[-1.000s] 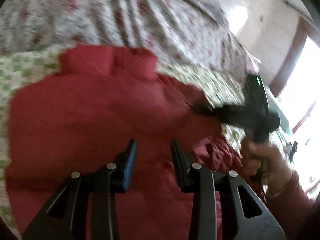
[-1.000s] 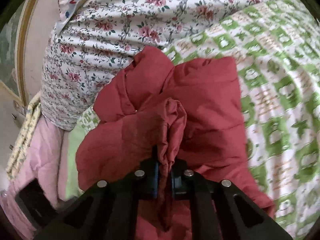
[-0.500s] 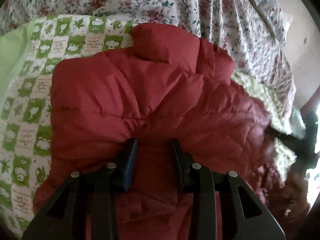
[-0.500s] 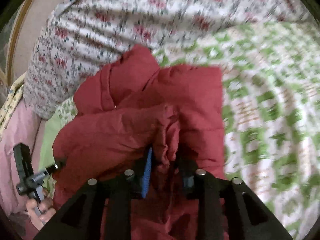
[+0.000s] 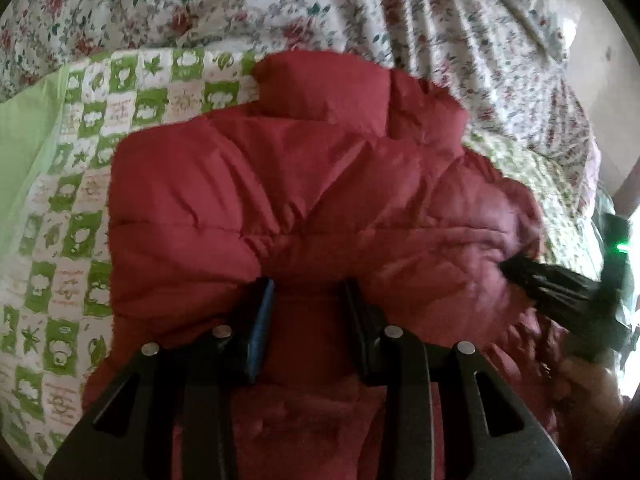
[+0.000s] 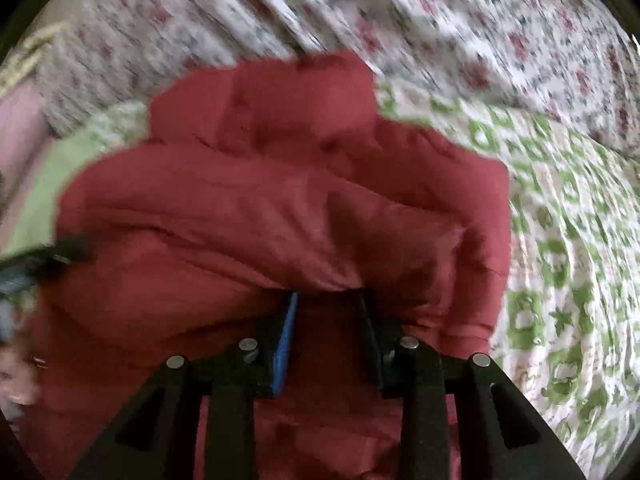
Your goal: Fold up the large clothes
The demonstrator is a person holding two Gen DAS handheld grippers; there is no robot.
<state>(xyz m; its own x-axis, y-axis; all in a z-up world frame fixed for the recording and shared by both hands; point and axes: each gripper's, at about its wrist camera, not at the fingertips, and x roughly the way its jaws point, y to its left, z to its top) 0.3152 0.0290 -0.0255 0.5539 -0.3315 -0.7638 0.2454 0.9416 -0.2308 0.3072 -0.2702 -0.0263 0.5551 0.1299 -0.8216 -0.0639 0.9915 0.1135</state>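
Observation:
A red puffer jacket [image 5: 320, 184] lies on the bed, its collar toward the far side. My left gripper [image 5: 308, 284] is open, its tips against a raised fold of the jacket. In the right wrist view the jacket [image 6: 280, 200] lies bunched with a sleeve folded across its body. My right gripper [image 6: 328, 296] is open with its tips at the edge of that fold. The right gripper also shows in the left wrist view [image 5: 560, 284] at the jacket's right side. The left gripper [image 6: 44, 256] shows blurred at the left edge of the right wrist view.
A green and white patterned quilt [image 5: 72, 208] covers the bed under the jacket. A floral duvet [image 5: 280, 4] is heaped behind the collar. A pink cloth [image 6: 16, 128] lies at the far left of the right wrist view. A bright window [image 5: 630, 240] is at the right.
My right gripper has let go of the red fabric it pinched and now stands open. My left gripper has moved lower and closer over the jacket, staying open.

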